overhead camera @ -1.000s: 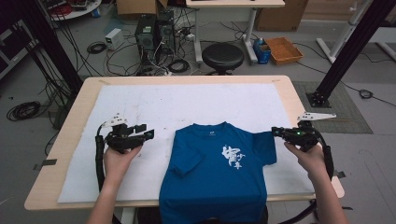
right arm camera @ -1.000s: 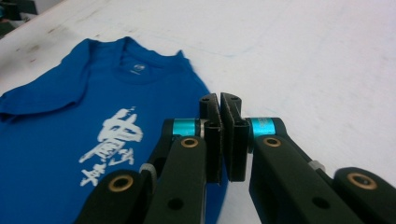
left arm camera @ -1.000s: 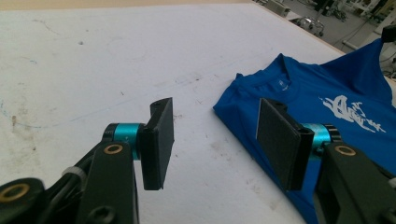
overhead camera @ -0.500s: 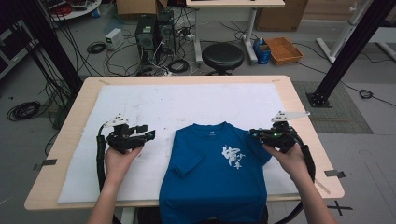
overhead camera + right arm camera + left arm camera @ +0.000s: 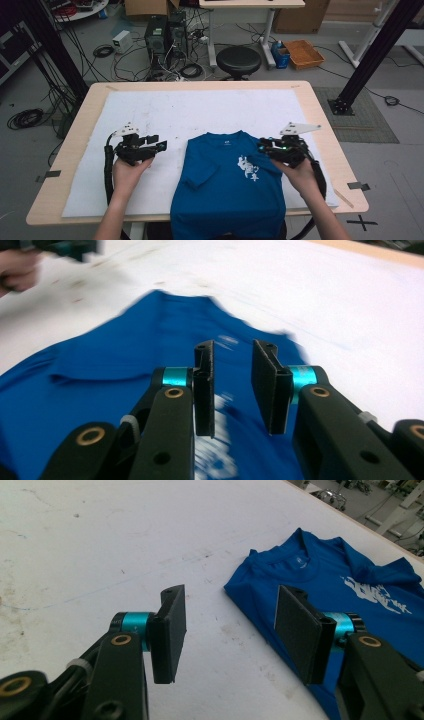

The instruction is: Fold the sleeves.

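Around us is a workshop with cables, computer cases and a round stool (image 5: 238, 61) on the grey floor behind a wooden worktop (image 5: 330, 131), which carries a white mat (image 5: 200, 112) over most of its top. On this mat, at the middle of the near edge, lies the one blue T-shirt (image 5: 220, 190): its collar points to the far edge, its hem hangs over the near edge, and the sleeve on the left side is already folded in over the chest. We judge the shirt to be light, soft and limp, so it will sag and wrinkle when lifted, though it is not fragile and hardly slippery. A good place to take hold is a thin edge, such as the shoulder seam or the folded side, pinched flat against the mat. The left gripper (image 5: 159, 144) rests over bare mat, just beside the left side of the shirt, with jaws wide apart and nothing between them. The right gripper (image 5: 262, 146) is over the shirt's right shoulder; its jaws have just been opening and stand a little apart, empty. We count one shirt, one mat, two grippers.
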`<action>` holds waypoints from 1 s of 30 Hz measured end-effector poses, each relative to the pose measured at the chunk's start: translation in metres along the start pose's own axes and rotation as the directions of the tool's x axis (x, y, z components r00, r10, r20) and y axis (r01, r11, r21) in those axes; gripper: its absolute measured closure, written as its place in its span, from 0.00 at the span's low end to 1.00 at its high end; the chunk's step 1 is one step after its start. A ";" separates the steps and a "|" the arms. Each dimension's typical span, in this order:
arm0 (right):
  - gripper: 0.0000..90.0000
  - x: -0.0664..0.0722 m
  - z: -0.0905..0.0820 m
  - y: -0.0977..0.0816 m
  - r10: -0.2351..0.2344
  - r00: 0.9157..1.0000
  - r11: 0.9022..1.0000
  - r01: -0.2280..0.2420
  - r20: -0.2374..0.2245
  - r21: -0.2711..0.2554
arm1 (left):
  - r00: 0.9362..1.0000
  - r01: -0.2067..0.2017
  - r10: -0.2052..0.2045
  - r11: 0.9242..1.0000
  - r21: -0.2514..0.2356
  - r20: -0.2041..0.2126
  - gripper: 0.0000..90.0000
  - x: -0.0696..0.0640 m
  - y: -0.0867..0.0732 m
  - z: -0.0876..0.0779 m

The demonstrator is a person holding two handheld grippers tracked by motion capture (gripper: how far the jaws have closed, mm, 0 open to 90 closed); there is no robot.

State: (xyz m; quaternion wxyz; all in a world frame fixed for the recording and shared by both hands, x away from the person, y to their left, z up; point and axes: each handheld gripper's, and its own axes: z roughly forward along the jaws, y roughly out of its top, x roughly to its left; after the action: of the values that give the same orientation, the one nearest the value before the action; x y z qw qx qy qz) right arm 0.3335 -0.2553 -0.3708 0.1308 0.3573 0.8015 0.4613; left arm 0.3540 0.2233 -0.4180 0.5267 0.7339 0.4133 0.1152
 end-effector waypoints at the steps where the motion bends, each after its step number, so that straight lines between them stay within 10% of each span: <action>1: 0.79 -0.009 -0.006 -0.005 0.035 0.999 0.999 -0.035 0.020 -0.007 | 1.000 0.000 0.000 1.000 -0.001 0.000 0.52 0.000 0.000 0.000; 8: 0.75 -0.046 -0.032 -0.061 0.238 0.969 0.971 -0.240 0.068 0.020 | 1.000 -0.003 0.003 1.000 0.012 0.006 0.52 -0.001 0.001 0.004; 17: 0.76 -0.043 -0.017 -0.075 0.276 0.958 0.955 -0.283 0.077 0.094 | 1.000 -0.011 0.011 1.000 0.025 0.012 0.52 -0.004 0.001 0.008; 22: 0.99 -0.035 -0.013 -0.073 0.221 0.972 0.967 -0.229 0.078 0.111 | 1.000 -0.011 0.011 1.000 0.026 0.003 0.52 -0.003 0.001 0.007; 30: 0.99 0.008 -0.012 -0.056 0.066 0.998 0.994 -0.065 -0.008 0.087 | 1.000 -0.018 0.018 0.999 0.031 0.005 0.51 -0.004 0.000 0.008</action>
State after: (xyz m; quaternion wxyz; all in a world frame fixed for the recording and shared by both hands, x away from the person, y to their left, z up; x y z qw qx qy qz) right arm 0.2958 -0.2759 -0.4102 0.0956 0.3860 0.8094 0.4322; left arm 0.3572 0.2149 -0.4202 0.5150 0.7459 0.4072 0.1118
